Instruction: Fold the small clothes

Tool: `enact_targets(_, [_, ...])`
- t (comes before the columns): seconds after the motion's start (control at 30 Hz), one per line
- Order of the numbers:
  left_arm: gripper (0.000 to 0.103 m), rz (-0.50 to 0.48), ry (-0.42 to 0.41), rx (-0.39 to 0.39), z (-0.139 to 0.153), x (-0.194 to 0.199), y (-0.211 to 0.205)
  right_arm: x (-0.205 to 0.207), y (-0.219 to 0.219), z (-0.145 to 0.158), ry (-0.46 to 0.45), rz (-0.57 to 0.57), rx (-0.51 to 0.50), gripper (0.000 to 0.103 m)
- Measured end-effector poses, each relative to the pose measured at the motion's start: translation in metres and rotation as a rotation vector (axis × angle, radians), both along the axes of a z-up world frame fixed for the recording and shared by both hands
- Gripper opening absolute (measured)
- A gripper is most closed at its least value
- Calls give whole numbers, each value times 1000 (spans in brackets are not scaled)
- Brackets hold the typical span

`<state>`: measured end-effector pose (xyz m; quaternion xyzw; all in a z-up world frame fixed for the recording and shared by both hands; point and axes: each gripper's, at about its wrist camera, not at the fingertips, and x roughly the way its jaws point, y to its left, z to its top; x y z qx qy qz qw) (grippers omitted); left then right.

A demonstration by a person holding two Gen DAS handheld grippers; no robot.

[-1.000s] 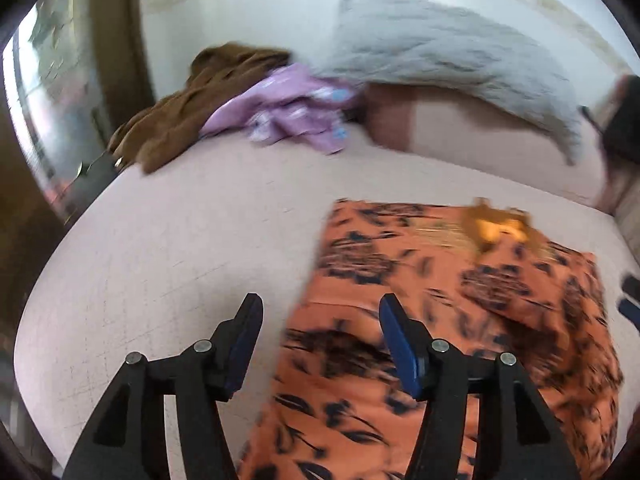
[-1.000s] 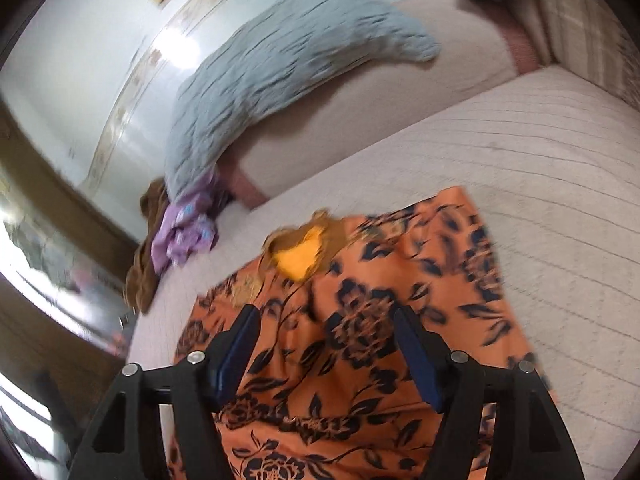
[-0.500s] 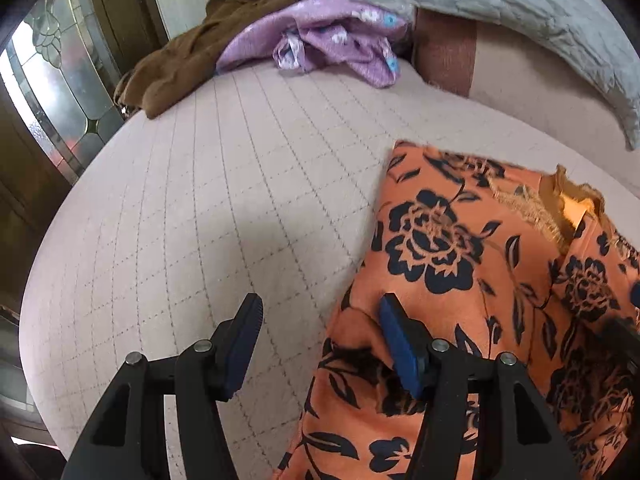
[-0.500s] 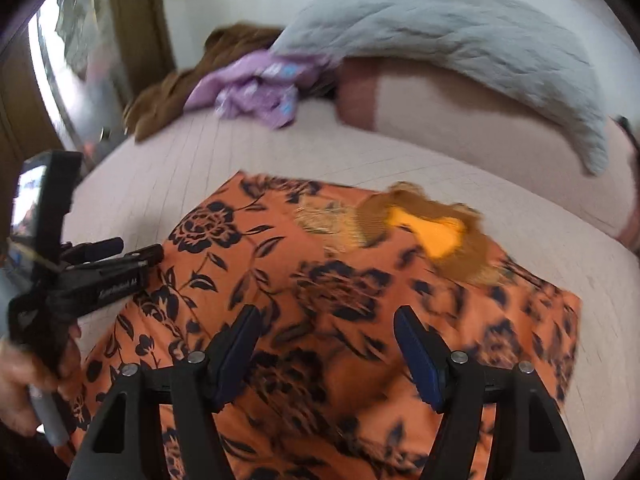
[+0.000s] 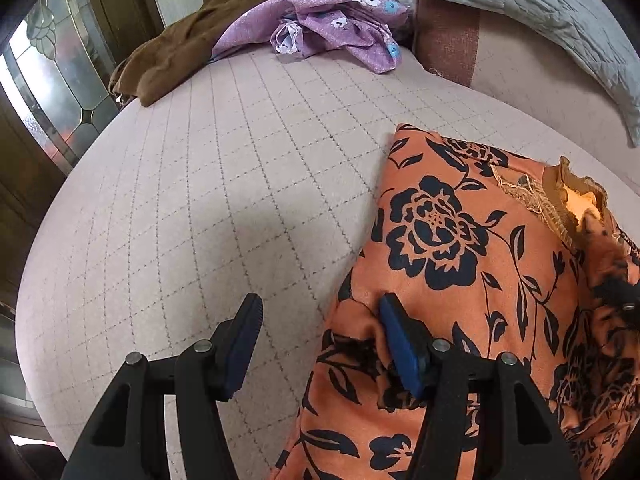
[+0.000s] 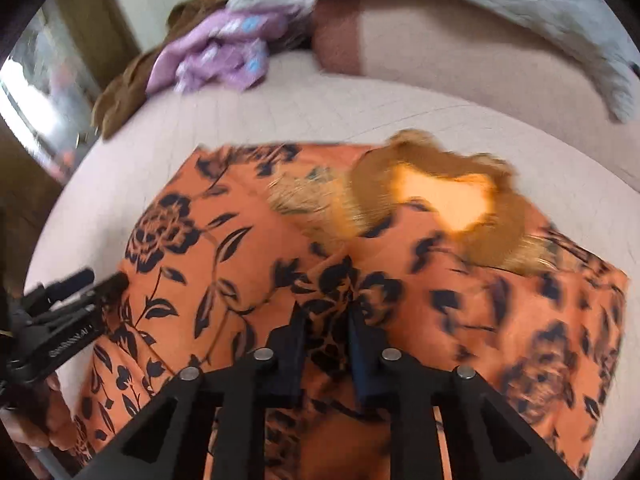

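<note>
So the orange floral top (image 5: 472, 264) is lying spread out on the pinkish quilted bed (image 5: 224, 208), neckline with its frilly tan collar (image 6: 436, 200) toward the cushions at the back. It sits on the right half of the bed in the left wrist view, with bare quilt to the left of it.

Left gripper (image 5: 320, 340) is open about halfway and straddling the top's left edge: one blue pad is over bare quilt, the other is pressing down on the orange fabric, which bunches up a little against it. Nothing is pinched between the two, so no grip there.

Right gripper (image 6: 326, 320) is closing, jaws nearly together, with a ridge of the orange fabric caught between the pads near the middle of the top. That view is blurry, so I can't tell how much cloth is in there.

No baskets or boxes anywhere in view. At the far corner of the bed there's a crumpled purple flowered garment (image 5: 320, 28) lying against a brown garment (image 5: 188, 44), and a grey quilted blanket (image 5: 540, 12) draped over the cushion behind.
</note>
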<state>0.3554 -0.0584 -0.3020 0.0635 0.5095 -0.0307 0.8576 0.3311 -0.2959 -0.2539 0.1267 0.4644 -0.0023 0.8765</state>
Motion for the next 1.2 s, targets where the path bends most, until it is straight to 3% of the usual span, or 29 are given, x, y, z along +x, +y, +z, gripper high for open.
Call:
enact_targets(0.23, [62, -5, -22, 41, 1, -6, -6, -95, -76, 33, -228, -198, 169, 17])
enact_targets(0.3, [62, -9, -35, 67, 1, -9, -10, -131, -102, 28, -265, -254, 224, 17])
enact_targets(0.4, [62, -22, -53, 104, 1, -13, -18, -162, -123, 10, -227, -309, 299, 17])
enact_targets(0.57, [62, -40, -75, 154, 3, -17, -23, -182, -149, -22, -2, -387, 401, 21])
enact_targets(0.63, [62, -39, -75, 152, 3, -17, -22, -188, -161, -19, -23, -406, 465, 21])
enact_targets(0.7, [62, -37, -73, 148, 4, -16, -20, -193, -173, -12, -84, -437, 488, 34])
enact_targets(0.73, [62, -36, -73, 149, 4, -17, -21, -194, -178, -7, -120, -451, 498, 71])
enact_targets(0.77, [62, -37, -74, 153, 4, -17, -21, -193, -183, -4, -170, -462, 508, 90])
enact_targets(0.8, [62, -40, -76, 157, 4, -17, -20, -190, -185, 0, -220, -461, 513, 90])
enact_targets(0.87, [62, -43, -80, 167, 4, -17, -22, -173, -189, 0, -237, -424, 538, 88])
enact_targets(0.9, [62, -45, -82, 170, 3, -17, -22, -162, -191, -4, -223, -415, 562, 87])
enact_targets(0.97, [62, -48, -82, 169, 4, -17, -21, -141, -190, -17, -184, -402, 584, 67])
enact_targets(1.1, [62, -44, -80, 170, 3, -18, -23, -110, -190, -47, -84, -407, 547, 61])
enact_targets(1.2, [62, -49, -86, 184, 3, -18, -26, -99, -185, -53, -64, -379, 528, 51])
